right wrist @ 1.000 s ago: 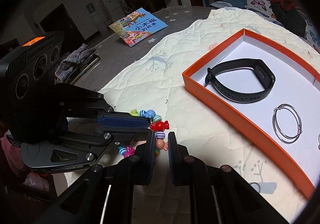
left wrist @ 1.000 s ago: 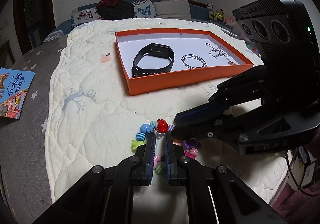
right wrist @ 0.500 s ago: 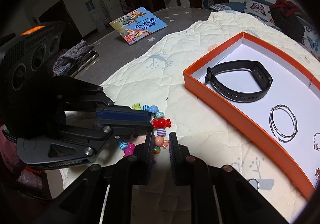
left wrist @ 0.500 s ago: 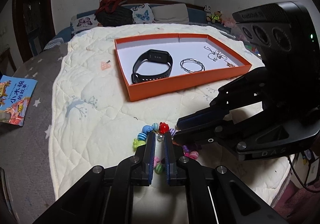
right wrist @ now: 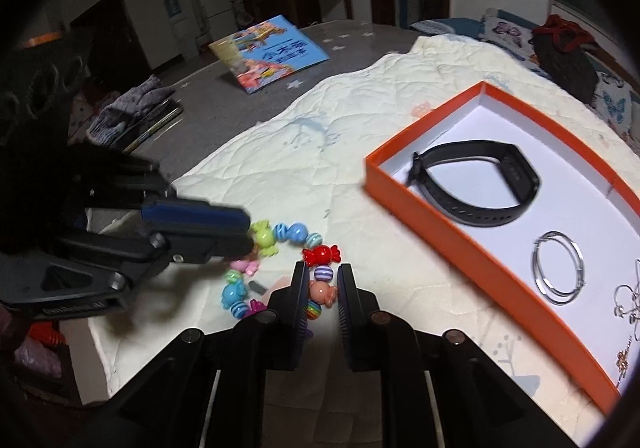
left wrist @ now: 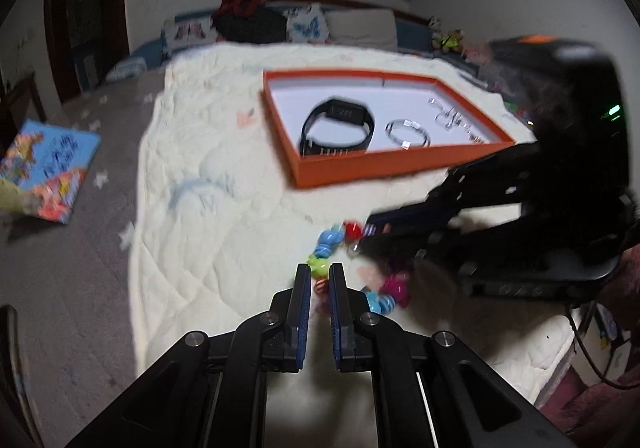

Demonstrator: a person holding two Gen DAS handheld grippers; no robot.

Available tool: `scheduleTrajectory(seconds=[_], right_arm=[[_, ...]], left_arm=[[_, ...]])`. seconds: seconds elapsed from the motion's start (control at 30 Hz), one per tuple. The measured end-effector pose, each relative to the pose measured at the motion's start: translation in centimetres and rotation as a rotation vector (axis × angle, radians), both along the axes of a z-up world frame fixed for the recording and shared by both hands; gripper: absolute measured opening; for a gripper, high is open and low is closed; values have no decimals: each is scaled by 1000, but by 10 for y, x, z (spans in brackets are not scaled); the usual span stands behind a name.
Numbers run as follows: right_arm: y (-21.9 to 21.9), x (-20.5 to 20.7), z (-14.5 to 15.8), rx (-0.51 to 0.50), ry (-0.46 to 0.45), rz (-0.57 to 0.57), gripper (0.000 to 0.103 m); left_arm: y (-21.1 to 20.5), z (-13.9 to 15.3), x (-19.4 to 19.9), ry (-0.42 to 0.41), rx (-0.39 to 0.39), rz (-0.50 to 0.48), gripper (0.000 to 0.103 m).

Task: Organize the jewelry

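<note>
A colourful candy-bead bracelet (right wrist: 298,234) lies as a loop on the cream quilt; it also shows in the left wrist view (left wrist: 332,238). My left gripper (left wrist: 319,268) is nearly shut around beads on one side of the loop. My right gripper (right wrist: 323,268) is nearly shut around an orange bead on the opposite side. The orange box (right wrist: 420,208) holds a black smart band (right wrist: 480,188), silver hoops (right wrist: 558,272) and thin chains (right wrist: 628,304). The box also shows in the left wrist view (left wrist: 360,164).
A children's book (right wrist: 272,48) lies on the grey starred sheet beyond the quilt (right wrist: 360,108). Grey cloth and flat items (right wrist: 128,112) lie at the left. Pillows and a dark bag (left wrist: 256,20) sit at the bed's head. The quilt's edge is close behind both grippers.
Both grippers have pulled apart a little with the bracelet between them, and the bead loop has stretched wider. The left view has swung and blurred; the box sits farther right in it.
</note>
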State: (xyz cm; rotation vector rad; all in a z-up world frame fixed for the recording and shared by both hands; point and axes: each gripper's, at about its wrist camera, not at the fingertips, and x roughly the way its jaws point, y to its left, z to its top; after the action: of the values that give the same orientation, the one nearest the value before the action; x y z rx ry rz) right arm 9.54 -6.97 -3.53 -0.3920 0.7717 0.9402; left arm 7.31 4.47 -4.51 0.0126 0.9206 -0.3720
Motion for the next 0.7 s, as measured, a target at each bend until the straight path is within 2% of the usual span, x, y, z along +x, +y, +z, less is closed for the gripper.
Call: scheduleTrajectory(seconds=[0.07,0.1,0.17,0.2,0.33,0.4,0.53,0.7], right_arm=[[-4,2,2,15,7,-13,17],[-5,3,3,23,8,-19,17],[-8,3,5,36,7,-26,16],[-9,3,6,46,6,-28,16],[-12,1,8,66,7,-31,16],[-12,1,8,64,6,-34,16],[-12,-1,3,41,26,-28,17],[-28,-2,11,65,47,-62,17]], left_arm=[[0,-3,3,19,-22,-4,27],[-1,-5,5,32,-26,1,31],[-2,-5,7,41,-53,0,46],[-3,-5,8,43,-61,0,48],[-13,-7,9,26,-19,-13,48],[-19,-8,9,10,4,-29,45],[-27,-10,9,3,27,-46,22],[-29,-8,8,-7,34,-26,19]])
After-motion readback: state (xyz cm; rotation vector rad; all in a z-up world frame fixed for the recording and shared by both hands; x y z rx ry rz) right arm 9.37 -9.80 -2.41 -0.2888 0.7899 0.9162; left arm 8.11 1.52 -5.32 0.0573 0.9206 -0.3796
